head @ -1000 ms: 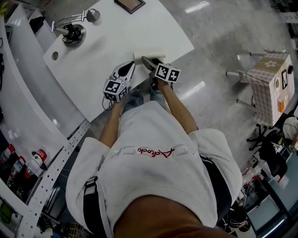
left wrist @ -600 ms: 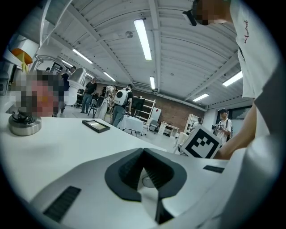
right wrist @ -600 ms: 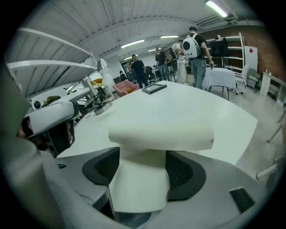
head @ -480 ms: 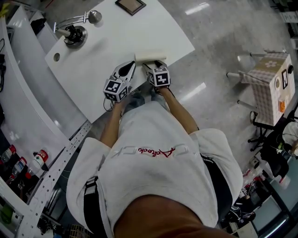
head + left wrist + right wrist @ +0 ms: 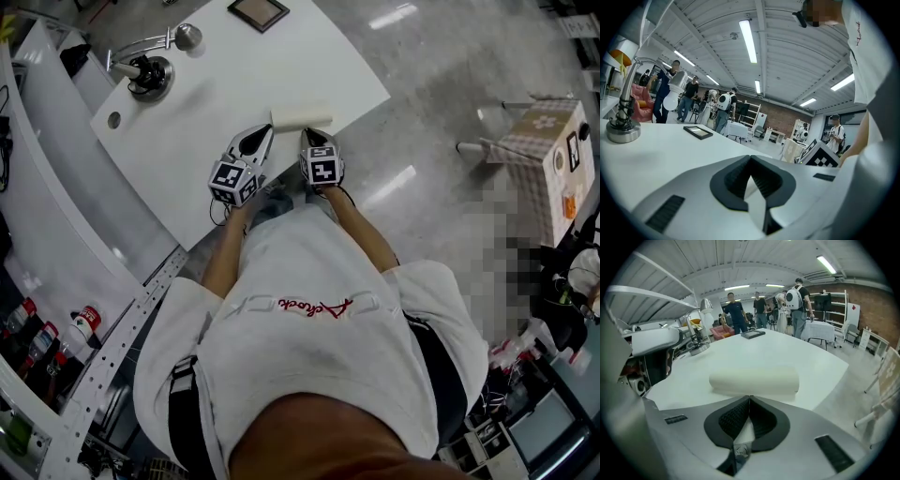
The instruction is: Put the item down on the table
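A cream roll (image 5: 302, 116) lies on its side on the white table (image 5: 206, 103), close to the near edge, and nothing holds it. In the right gripper view the roll (image 5: 754, 379) rests just beyond my right gripper (image 5: 750, 398). That gripper's jaws are closing, the tips meet, and nothing is between them. In the head view the right gripper (image 5: 308, 137) sits just short of the roll. My left gripper (image 5: 264, 132) lies on the table to its left, shut and empty. Its tips (image 5: 750, 158) point across bare tabletop.
A metal lamp base (image 5: 150, 70) and a dark picture frame (image 5: 260, 11) stand at the far side of the table. A small round hole (image 5: 112, 114) is near the table's left edge. A checkered side table (image 5: 539, 150) stands on the floor at the right. People stand in the background.
The right gripper has drawn back from the roll, turned straight, and its jaws have gone from wide open to together. The roll and the left gripper stayed put.
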